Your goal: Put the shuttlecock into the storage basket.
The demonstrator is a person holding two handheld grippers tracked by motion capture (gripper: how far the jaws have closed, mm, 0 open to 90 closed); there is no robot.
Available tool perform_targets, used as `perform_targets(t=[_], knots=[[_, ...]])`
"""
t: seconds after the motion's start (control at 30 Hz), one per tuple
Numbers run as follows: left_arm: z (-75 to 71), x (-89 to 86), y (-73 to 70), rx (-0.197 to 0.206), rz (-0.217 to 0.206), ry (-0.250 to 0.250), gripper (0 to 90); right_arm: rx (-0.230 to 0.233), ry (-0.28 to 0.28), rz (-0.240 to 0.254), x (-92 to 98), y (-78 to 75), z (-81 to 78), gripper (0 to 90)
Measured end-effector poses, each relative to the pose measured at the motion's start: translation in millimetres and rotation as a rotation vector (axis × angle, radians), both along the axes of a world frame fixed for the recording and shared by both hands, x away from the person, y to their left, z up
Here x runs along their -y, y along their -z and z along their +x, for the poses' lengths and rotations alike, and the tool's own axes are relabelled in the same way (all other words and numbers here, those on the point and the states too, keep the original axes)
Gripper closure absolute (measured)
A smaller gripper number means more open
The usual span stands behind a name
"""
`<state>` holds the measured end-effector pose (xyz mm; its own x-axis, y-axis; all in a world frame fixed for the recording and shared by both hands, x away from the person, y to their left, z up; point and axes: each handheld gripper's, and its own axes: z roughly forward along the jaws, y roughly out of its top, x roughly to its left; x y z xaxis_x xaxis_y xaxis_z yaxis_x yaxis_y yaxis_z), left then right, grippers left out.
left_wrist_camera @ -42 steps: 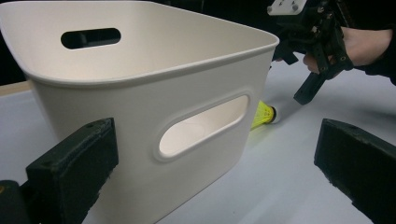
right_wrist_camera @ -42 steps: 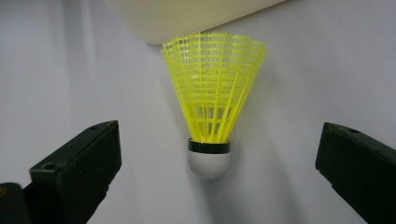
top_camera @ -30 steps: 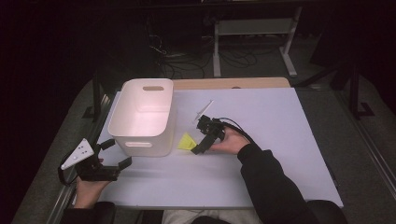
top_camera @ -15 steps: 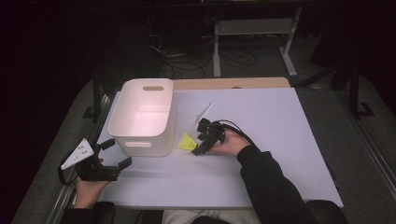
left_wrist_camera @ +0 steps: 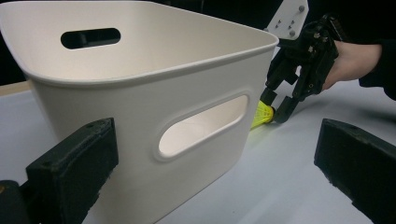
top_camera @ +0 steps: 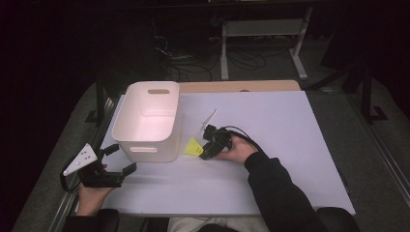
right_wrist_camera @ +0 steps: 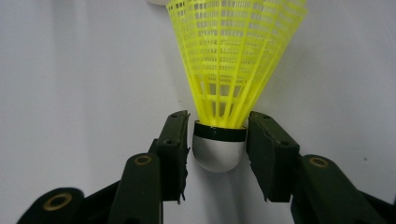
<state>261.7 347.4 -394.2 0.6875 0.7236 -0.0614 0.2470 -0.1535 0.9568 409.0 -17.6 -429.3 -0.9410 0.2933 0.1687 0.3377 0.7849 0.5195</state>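
Yellow shuttlecock point(right_wrist_camera: 229, 88), unlabelled, sits between the right gripper point(right_wrist_camera: 218, 154) jaws.

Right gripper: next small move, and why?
Probably close the jaws. The right gripper brackets the shuttlecock at its cork on the table, with slim gaps on both sides, so it isn't gripped yet. The bin sits beside it, a likely destination.

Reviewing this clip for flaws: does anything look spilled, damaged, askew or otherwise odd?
Nothing stands out. The white bin stands upright on the table, with nothing visible inside. The yellow shuttlecock lies on its side beside it, skirt intact, its cork between the right gripper jaws. The left gripper is open near the bin.
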Motion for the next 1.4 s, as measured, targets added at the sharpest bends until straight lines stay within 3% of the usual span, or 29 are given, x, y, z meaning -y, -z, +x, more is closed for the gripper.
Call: perform_targets(t=[0.53, 1.4], knots=[[-0.1, 0.0, 0.0, 0.000, 0.000, 0.000, 0.0, 0.004, 0.002, 0.006, 1.5, -2.8, 0.1, 63.0], [0.0, 0.2, 0.2, -0.002, 0.001, -0.002, 0.0, 0.025, 0.000, 0.027, 14.5, -24.6, -7.8, 63.2]])
